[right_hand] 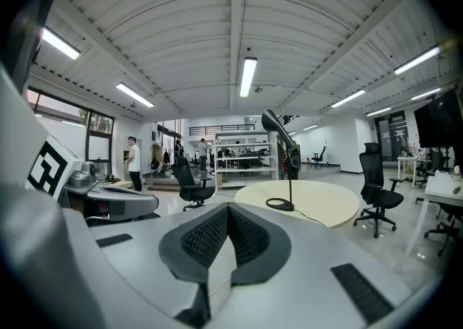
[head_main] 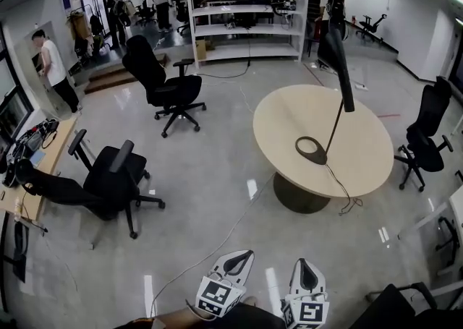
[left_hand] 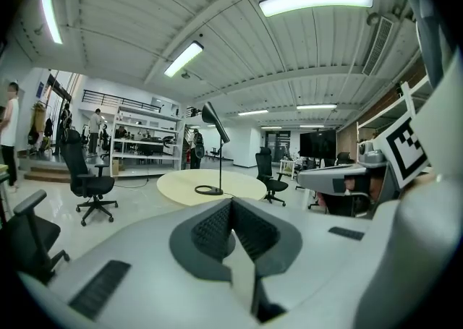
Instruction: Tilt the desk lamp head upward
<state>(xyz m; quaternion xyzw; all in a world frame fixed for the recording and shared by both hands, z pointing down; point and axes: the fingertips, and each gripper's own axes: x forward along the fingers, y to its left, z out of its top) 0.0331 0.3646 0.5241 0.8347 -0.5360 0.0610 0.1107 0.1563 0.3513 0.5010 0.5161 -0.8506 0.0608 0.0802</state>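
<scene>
Both claws are clenched on nothing: the left gripper [head_main: 239, 261] and right gripper [head_main: 304, 270] sit low at the bottom of the head view, side by side. In each gripper's own view the ribbed pads [left_hand: 213, 230] [right_hand: 206, 237] are pressed together with nothing between them. The desk lamp [head_main: 336, 126] is well apart from both, standing on the round table [head_main: 289, 118] with its ring base [head_main: 312, 150] near the closer edge. Its lamp head [head_main: 340, 67] is a long dark bar slanting steeply off the thin stem. A cable [head_main: 340, 190] trails off the table edge, and a black office chair [head_main: 170, 89] stands off to the left.
</scene>
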